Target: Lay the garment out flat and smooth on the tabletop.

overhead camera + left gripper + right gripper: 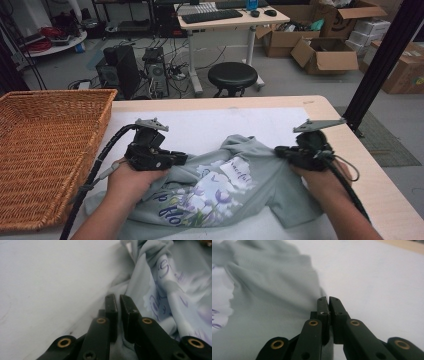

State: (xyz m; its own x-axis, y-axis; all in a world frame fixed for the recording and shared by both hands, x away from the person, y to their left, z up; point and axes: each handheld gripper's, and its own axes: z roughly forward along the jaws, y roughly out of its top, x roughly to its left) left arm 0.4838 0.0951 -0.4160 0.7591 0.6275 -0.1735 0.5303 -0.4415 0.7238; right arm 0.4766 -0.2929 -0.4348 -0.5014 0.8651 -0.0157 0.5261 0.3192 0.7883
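Your left gripper (181,159) and right gripper (279,150) each pinch a fold of the crumpled pale grey-green T-shirt (220,192) with purple flowers and lettering, lying on the white mat (200,125) right of the wicker basket (45,150).

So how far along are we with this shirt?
Early. Done: both grippers have pinched the shirt: the left gripper at its left edge, the right gripper at its right edge, jaws shut on cloth. In hand: the shirt lies crumpled on the white mat. Left: probably spreading or folding it; the basket looks empty.
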